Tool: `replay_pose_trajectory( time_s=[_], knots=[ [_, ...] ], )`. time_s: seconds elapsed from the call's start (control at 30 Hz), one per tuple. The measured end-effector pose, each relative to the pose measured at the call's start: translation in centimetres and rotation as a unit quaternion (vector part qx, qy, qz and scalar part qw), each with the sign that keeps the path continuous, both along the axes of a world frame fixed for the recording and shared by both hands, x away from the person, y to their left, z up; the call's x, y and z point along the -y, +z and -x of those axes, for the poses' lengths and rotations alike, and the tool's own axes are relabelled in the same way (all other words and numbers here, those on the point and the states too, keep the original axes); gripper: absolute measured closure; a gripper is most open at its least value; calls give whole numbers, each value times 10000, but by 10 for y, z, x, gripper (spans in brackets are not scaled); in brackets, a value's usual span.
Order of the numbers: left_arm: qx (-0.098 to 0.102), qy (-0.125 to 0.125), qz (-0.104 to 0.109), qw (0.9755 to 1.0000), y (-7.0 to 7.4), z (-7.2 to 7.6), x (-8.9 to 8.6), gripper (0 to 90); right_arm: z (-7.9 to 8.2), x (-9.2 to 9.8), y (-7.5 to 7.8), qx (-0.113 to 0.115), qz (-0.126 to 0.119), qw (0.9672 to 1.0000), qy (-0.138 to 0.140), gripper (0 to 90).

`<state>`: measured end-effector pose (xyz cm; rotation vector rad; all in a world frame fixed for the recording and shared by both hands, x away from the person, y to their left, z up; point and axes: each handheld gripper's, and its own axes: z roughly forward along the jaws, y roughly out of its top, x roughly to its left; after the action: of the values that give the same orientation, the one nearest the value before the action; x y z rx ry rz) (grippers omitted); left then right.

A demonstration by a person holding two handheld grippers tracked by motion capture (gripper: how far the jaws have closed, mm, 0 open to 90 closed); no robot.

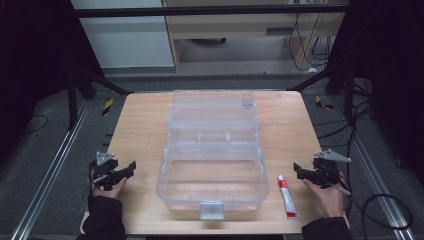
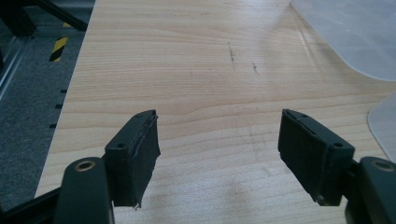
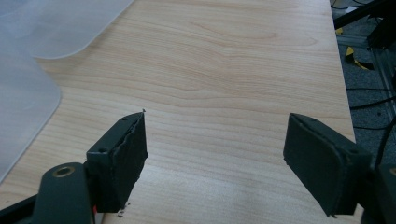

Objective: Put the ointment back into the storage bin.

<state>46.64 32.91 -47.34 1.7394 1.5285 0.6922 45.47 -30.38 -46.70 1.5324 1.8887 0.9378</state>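
Clear plastic box (image 1: 212, 165) at mid-table, lid thrown back, small label patch on the lid too faint to read. Red-and-white tube (image 1: 287, 196) lying flat just right of the box, near the front edge of the wooden table (image 1: 140, 125); print on it too small to make out. Right gripper (image 1: 300, 172) near the tube, jaws wide, nothing between. Left gripper (image 1: 131, 167) left of the box, jaws wide, empty.

Light falls evenly from above onto the pale wooden table (image 1: 145, 130), while the room around it sinks into near-black. The clear plastic storage box (image 1: 212, 150) catches soft glare on its lid. Both gripper views look bright and slightly hazy, the near black jaws soft-edged.
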Motion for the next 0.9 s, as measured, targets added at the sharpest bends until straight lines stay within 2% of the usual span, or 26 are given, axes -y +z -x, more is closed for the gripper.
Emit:
replay_pose_trajectory(
  time_s=[0.1, 0.17, 0.27, 0.5, 0.57, 0.6, 0.73, 0.8, 0.9],
  knots=[
    [-19, -8, -1, 10000, 0, 0, 0, 287, 2, -1, 4, -46, -3, 9999, 99, 229],
    [-39, -11, -6, 10000, 1, 1, -1, 287, 3, -3, 8, -59, 69, 9999, 137, 269],
    [-58, -19, 0, 10000, 1, 2, -2, 293, 7, -8, 17, -221, 80, 9995, 227, 313],
    [-131, -2, -28, 9999, 0, 2, -2, 296, 12, -19, 31, -413, 188, 9981, 427, 360],
    [-149, 5, -33, 9999, 0, 1, -3, 298, 12, -22, 35, -527, 203, 9970, 522, 366],
    [-146, 8, -33, 9999, 0, 1, -3, 300, 12, -26, 39, -665, 218, 9957, 604, 375],
    [-188, 17, -44, 9998, -1, 1, -3, 300, 12, -31, 44, -779, 291, 9941, 703, 385],
    [-205, 13, -59, 9998, -1, 0, -3, 300, 12, -36, 49, -953, 263, 9922, 756, 404],
    [-211, 13, -60, 9998, -1, 0, -3, 300, 13, -38, 51, -1081, 266, 9909, 761, 414]
  ],
)
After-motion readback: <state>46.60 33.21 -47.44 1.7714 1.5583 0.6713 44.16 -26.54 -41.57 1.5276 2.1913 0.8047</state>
